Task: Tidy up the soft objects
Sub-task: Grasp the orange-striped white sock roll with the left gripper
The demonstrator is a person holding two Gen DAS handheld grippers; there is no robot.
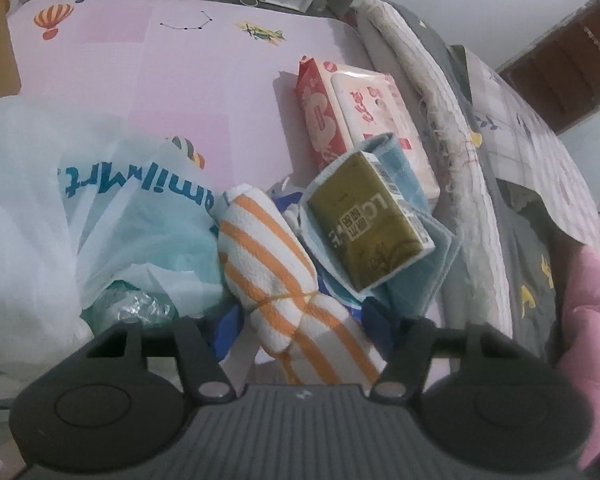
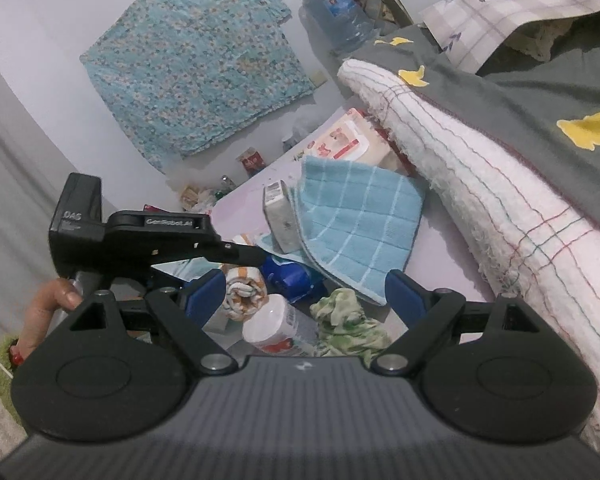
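Black claw (image 2: 306, 300) with blue pads (image 2: 206, 294), perhaps red-beaded wristband (image 2: 16, 356).

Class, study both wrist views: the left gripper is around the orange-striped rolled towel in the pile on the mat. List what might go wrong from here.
1. The olive tissue pack rests loose on the blue checked cloth, right beside the orange-striped rolled towel; lifting the towel may tip it off.
2. The left gripper holds only the towel's near end, so it might slip out.
3. The white plastic bag touches the towel and could drag along.
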